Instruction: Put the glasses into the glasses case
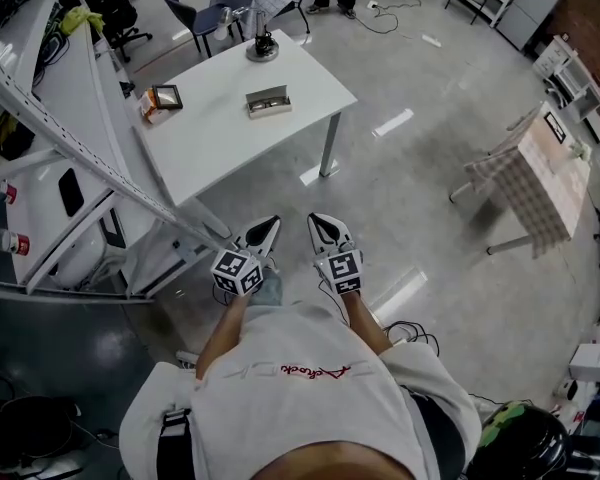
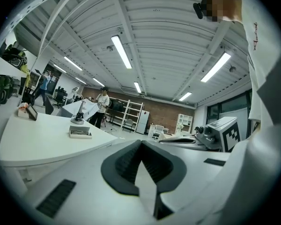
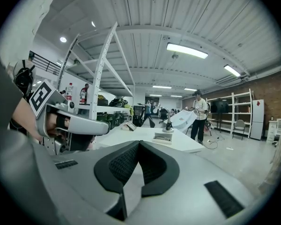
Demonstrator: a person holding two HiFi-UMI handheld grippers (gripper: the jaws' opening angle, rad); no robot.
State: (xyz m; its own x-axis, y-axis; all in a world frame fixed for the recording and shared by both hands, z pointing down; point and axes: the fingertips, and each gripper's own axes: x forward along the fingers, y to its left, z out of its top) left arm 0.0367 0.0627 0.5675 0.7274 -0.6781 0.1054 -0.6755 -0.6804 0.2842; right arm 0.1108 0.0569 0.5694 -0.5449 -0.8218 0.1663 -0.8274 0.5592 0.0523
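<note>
We look steeply down from head height; a white rectangular table (image 1: 230, 118) stands well away, upper left. Both gripper views face that same table (image 2: 37, 137) (image 3: 143, 136), low and level.

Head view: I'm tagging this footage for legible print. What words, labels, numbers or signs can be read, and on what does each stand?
Nothing can be quoted with confidence.
Red cursive word across the person's white shirt: too blurred to read.
Print on the framed card on the white table: too small to read.
Cubes on the left gripper and right gripper: black-and-white square markers only, no letters.
</note>
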